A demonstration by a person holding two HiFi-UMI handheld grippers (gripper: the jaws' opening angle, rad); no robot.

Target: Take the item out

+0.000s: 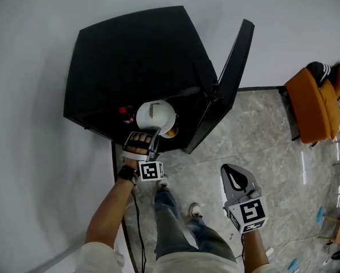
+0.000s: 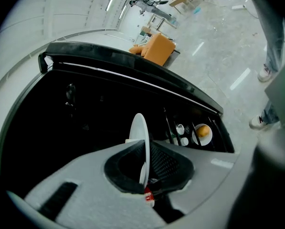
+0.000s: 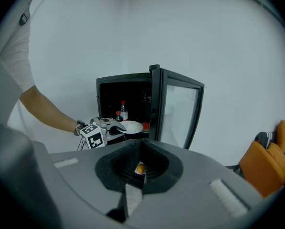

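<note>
My left gripper (image 1: 151,134) jaws clamp the plate (image 1: 155,115) at the cabinet (image 1: 135,56) mouth. My right gripper (image 1: 232,176) jaws sit closed (nothing between them).

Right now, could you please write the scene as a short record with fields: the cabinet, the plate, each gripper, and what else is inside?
cabinet: black cabinet, its door swung open
plate: white plate, at the cabinet's opening, gripped by its rim
left gripper: left gripper shut on the white plate
right gripper: right gripper shut, nothing in it, held away from the cabinet, above the floor
also inside: bottle with a red cap; orange round item on a small dish
</note>
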